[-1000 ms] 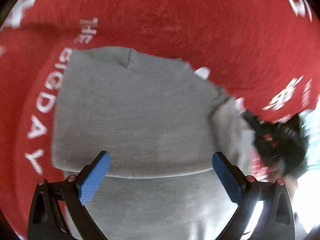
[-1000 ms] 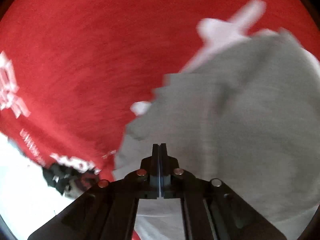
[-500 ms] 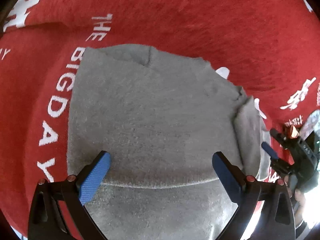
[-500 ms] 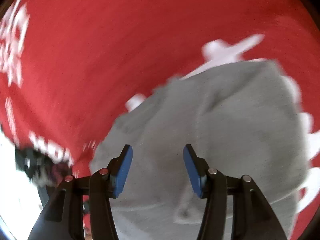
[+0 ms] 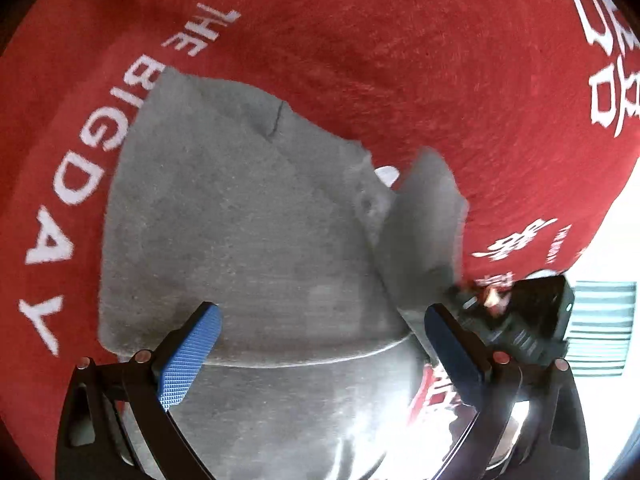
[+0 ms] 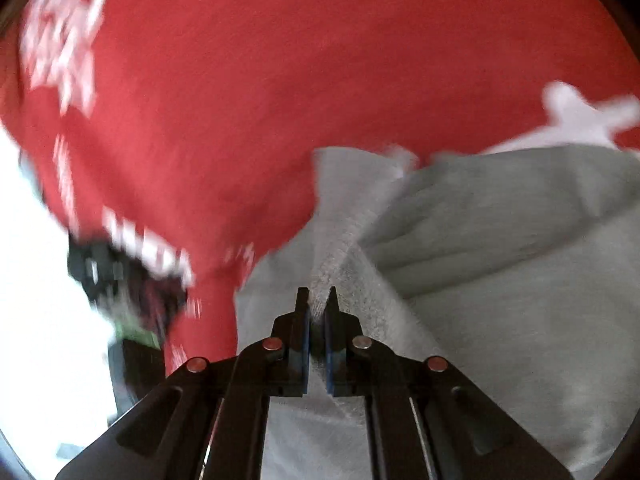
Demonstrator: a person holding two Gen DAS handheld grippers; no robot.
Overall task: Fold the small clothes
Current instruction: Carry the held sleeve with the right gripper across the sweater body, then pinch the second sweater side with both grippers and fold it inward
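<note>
One grey garment (image 5: 248,232), partly folded. One red cloth (image 5: 380,60) with white lettering under it. Two grippers: left gripper (image 5: 320,344) and right gripper (image 6: 318,320). Each gripper has two blue pads.

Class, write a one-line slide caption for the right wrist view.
Right gripper shut on a fold of grey garment lying on red printed cloth.
</note>
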